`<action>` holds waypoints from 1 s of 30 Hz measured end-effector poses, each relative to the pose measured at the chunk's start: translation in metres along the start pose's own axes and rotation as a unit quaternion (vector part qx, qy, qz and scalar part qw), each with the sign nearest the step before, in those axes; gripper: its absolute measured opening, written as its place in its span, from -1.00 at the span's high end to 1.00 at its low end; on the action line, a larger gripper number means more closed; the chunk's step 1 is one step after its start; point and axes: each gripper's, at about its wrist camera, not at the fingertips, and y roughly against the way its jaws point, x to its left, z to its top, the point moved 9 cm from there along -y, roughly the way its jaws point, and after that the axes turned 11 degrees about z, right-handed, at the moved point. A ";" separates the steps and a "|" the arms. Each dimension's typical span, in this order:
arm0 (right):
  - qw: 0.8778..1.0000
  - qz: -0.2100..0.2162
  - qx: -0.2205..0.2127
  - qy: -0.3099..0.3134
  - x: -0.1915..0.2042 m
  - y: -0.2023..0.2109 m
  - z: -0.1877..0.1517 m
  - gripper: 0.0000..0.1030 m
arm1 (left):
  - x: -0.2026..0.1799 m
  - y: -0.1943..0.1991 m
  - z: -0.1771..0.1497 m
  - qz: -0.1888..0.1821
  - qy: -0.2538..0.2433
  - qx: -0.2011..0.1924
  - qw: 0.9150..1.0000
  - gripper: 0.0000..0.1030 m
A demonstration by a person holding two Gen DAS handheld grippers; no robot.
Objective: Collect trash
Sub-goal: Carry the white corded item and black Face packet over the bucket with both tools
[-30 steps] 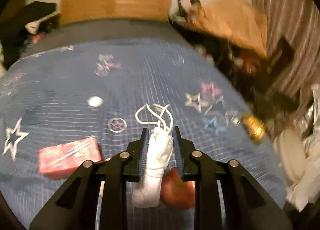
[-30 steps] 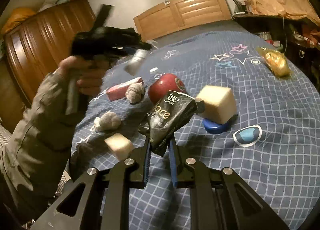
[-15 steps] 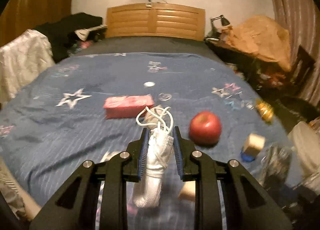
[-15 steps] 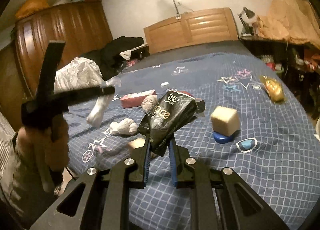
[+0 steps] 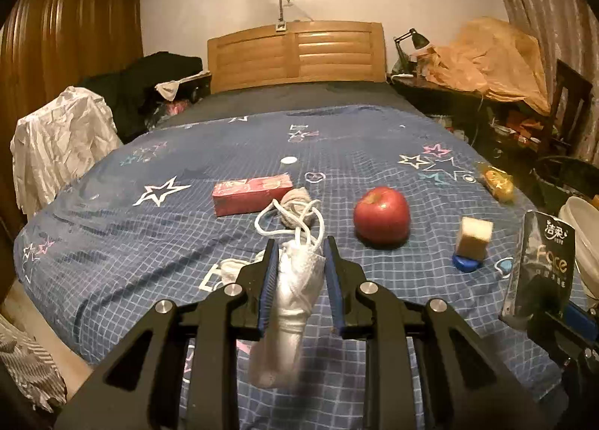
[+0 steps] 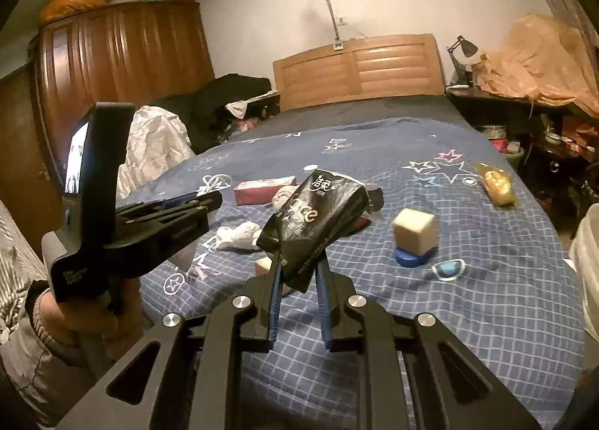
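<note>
1. Above the near end of the bed point(image 5: 374, 153), a crumpled white face mask point(image 5: 295, 287) is pinched between the fingers of the left gripper point(image 5: 301, 265); its ear loops stick out past the fingertips, and its lower end hangs down behind them.
2. A black tissue packet point(image 6: 318, 220) is clamped at its lower end by the right gripper point(image 6: 297, 280) and is tilted up and to the right above the blanket.
3. On the checked blue blanket, a red apple point(image 5: 382, 216) is seen near the middle, with a pink box point(image 5: 251, 194) to its left and a grey wad point(image 5: 295, 205) just beside the box.
4. A cream cube point(image 5: 474, 235) is seen resting on a blue lid point(image 5: 466, 263), to the right of the apple.
5. A yellow wrapped item point(image 5: 496, 181) is seen near the right edge of the bed, well apart from the apple.
6. A white crumpled tissue point(image 6: 239, 235) is seen lying on the blanket, beside the left gripper in the right wrist view.
7. A wooden headboard point(image 5: 295, 52) is seen at the far end.
</note>
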 end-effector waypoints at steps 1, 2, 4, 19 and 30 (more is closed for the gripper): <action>1.000 -0.003 -0.001 -0.002 -0.002 0.003 0.000 0.64 | -0.002 0.001 -0.001 -0.002 -0.001 -0.001 1.000 0.55; 1.000 -0.006 -0.002 -0.005 -0.003 0.007 0.000 0.64 | -0.004 0.003 -0.001 -0.003 -0.003 -0.002 1.000 0.55; 1.000 -0.011 -0.005 -0.008 -0.005 0.012 -0.001 0.64 | -0.008 0.004 -0.001 -0.006 -0.007 -0.005 1.000 0.55; 0.996 -0.071 -0.050 -0.024 -0.033 0.084 0.007 0.64 | -0.041 0.033 0.012 -0.026 -0.027 -0.037 0.999 0.55; 0.982 -0.154 -0.091 -0.056 -0.105 0.163 0.015 0.64 | -0.124 0.059 0.031 -0.077 -0.071 -0.066 0.992 0.54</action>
